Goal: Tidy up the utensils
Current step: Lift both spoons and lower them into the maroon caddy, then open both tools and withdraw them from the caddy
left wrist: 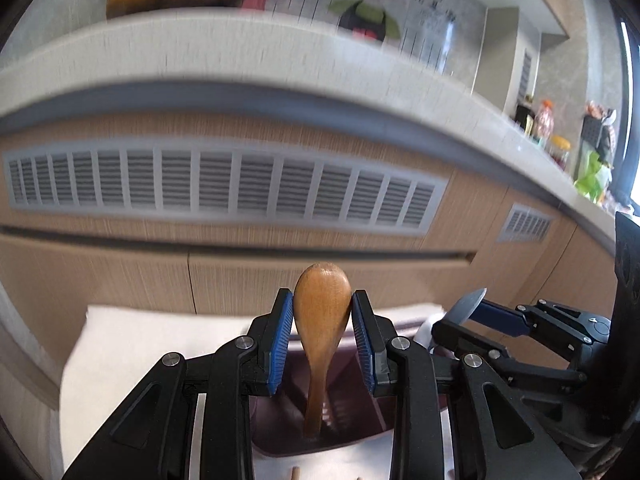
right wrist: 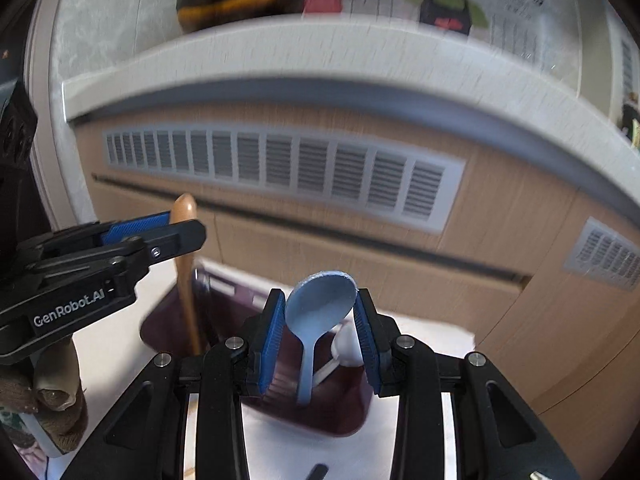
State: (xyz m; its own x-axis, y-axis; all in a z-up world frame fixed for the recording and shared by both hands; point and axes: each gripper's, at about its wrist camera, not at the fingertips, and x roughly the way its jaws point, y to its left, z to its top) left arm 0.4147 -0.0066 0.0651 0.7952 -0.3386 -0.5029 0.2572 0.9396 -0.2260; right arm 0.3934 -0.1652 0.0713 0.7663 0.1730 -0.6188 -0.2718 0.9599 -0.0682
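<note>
My left gripper [left wrist: 322, 295] is shut on the bowl of a wooden spoon [left wrist: 322, 320]. Its handle hangs down into a dark maroon utensil holder [left wrist: 276, 436] on a white surface [left wrist: 140, 340]. My right gripper [right wrist: 320, 294] is shut on the bowl of a light blue spoon [right wrist: 316, 312], whose handle also reaches down into the holder [right wrist: 340, 420]. A white spoon [right wrist: 346, 346] leans inside the holder behind it. The two grippers stand side by side: the right gripper [left wrist: 460, 316] shows at the right of the left wrist view, the left gripper [right wrist: 182, 226] with the wooden spoon [right wrist: 186, 280] at the left of the right wrist view.
Just behind the white surface [right wrist: 120, 352] stands a wooden cabinet front with a grey vent grille [left wrist: 224, 184] under a pale countertop [left wrist: 240, 52]. Bottles and jars [left wrist: 544, 120] stand along the counter at the right. A gloved hand [right wrist: 52, 400] holds the left gripper.
</note>
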